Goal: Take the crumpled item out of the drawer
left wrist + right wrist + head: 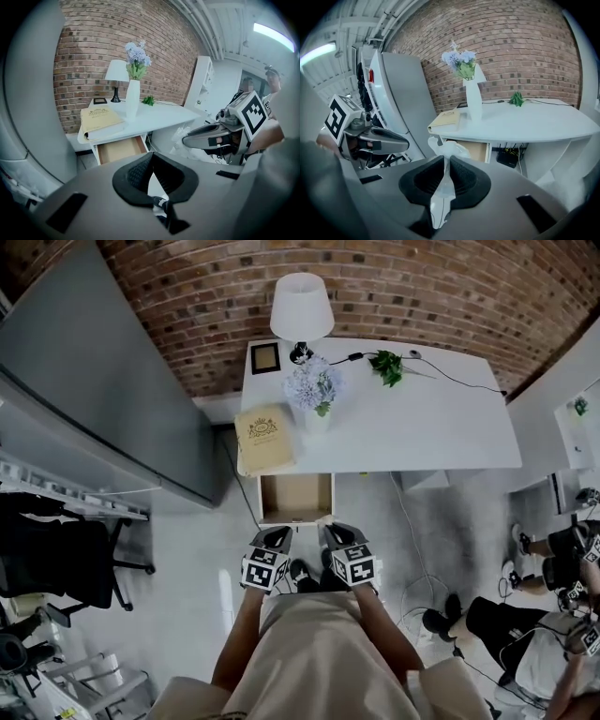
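From my seat I read the right gripper [445, 161] as closed on the crumpled item [449, 150], a clear, wrinkled piece of plastic: its dark pads pinch the middle of it, one bunch sticks up past the fingertips and a strip hangs down behind them. The item is out of the drawer [296, 518], held in the air in front of it. The drawer stands pulled out under the left end of the white table [422, 427], showing its brown inside. The left gripper [151, 157] has its jaws pressed together at the tips with nothing between them; through the gap lower down I see only floor and a shoe. In the head view both grippers are side by side, close in front of the drawer, and the left gripper view shows the right gripper just beside it with the plastic at its tip. On the table I can make out a white lamp [302, 307], a small picture frame [265, 357], a vase of pale flowers [314, 390], a tan book [264, 437] at the left edge above the drawer, and a green sprig [387, 367]
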Action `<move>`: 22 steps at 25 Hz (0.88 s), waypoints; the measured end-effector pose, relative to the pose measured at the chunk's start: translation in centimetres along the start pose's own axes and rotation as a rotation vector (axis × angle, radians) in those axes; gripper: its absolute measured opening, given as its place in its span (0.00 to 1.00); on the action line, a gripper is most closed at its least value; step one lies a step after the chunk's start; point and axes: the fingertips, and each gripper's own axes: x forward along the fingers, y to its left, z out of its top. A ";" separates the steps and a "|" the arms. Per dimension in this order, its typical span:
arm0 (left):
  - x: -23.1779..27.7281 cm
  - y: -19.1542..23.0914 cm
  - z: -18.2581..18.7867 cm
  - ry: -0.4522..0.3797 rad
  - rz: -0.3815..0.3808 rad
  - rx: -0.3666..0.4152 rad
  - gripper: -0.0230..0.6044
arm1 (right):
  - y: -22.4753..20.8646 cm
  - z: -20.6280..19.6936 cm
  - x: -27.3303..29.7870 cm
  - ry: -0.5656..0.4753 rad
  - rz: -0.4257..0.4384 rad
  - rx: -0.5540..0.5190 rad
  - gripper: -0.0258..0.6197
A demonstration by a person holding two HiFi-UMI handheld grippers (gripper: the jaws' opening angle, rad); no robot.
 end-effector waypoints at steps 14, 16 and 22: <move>-0.1 -0.4 -0.6 0.003 -0.011 0.007 0.06 | 0.2 -0.8 -0.2 0.009 0.001 -0.015 0.14; -0.1 -0.4 -0.8 0.002 -0.010 0.005 0.06 | 0.2 -0.9 -0.1 0.008 0.002 -0.019 0.14; -0.5 -0.3 -0.9 -0.001 -0.009 0.003 0.06 | 0.9 -1.0 0.1 0.013 0.008 -0.030 0.14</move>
